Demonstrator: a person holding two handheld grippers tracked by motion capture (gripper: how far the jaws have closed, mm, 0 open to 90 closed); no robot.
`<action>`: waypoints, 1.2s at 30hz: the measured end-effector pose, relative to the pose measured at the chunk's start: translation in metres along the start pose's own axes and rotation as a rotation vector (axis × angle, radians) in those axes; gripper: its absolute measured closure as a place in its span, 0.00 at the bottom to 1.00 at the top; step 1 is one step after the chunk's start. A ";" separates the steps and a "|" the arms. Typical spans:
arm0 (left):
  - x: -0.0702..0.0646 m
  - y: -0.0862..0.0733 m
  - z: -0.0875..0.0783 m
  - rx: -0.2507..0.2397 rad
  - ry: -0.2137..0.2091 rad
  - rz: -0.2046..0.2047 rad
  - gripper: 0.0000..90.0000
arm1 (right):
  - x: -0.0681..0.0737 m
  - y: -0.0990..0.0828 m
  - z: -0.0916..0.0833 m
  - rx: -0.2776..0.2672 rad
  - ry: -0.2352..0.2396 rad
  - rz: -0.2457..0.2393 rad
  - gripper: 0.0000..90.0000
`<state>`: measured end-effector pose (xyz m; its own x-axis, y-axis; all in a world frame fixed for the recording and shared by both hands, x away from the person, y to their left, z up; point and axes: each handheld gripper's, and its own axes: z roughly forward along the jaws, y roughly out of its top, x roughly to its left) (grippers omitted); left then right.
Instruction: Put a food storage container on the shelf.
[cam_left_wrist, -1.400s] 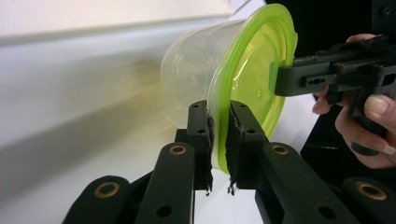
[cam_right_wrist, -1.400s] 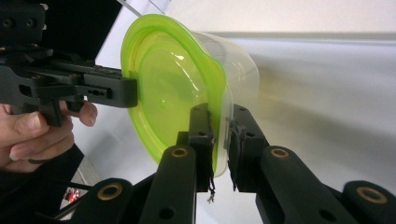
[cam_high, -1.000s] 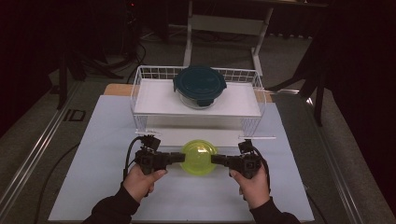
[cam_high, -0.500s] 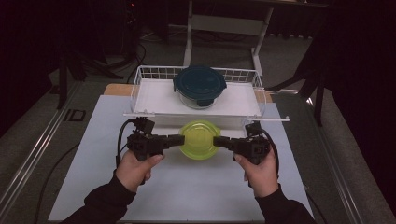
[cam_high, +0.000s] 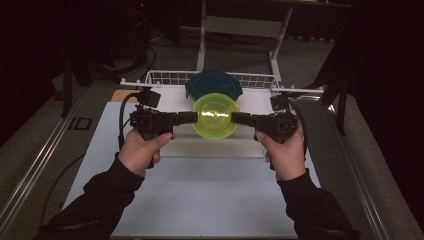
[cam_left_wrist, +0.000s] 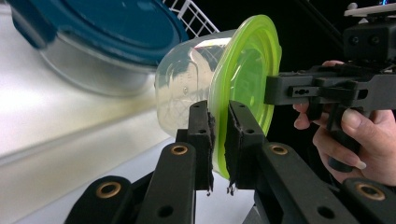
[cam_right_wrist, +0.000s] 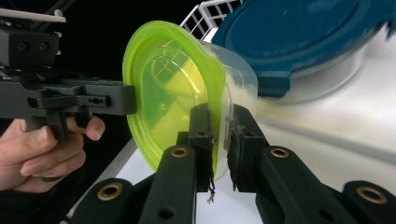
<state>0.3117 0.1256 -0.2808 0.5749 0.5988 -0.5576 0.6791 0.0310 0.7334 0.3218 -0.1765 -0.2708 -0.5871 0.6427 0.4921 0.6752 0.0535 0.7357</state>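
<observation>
Left claw (cam_high: 192, 118) and right claw (cam_high: 237, 118) clamped, level, pointing inward at each other.

- I see a blue-lidded container (cam_high: 214, 84) resting inside a white wire basket (cam_high: 165, 77) at the far edge of the surface.
- The surface (cam_high: 200, 200) itself is white, with bare space along its near edge.
- Beyond the far edge I make out a pale metal frame (cam_high: 240, 25) standing on the dark floor.

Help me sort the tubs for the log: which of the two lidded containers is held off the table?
The clear container with the green lid, gripped at its rim by the left gripper and right gripper. The blue-lidded container sits in the white wire basket.
</observation>
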 end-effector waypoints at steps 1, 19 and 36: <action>-0.001 0.003 0.001 -0.004 0.009 0.005 0.90 | 0.000 0.004 0.001 -0.001 -0.005 0.006 0.90; 0.014 0.054 0.019 -0.021 0.037 -0.033 0.90 | -0.018 0.056 0.016 -0.011 -0.066 0.055 0.89; 0.032 0.063 0.038 -0.064 0.051 -0.009 0.75 | -0.032 0.078 0.030 -0.001 -0.094 0.121 0.81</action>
<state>0.3902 0.1163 -0.2669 0.5433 0.6385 -0.5451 0.6529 0.0868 0.7525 0.4070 -0.1696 -0.2431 -0.4568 0.7132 0.5316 0.7382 -0.0295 0.6740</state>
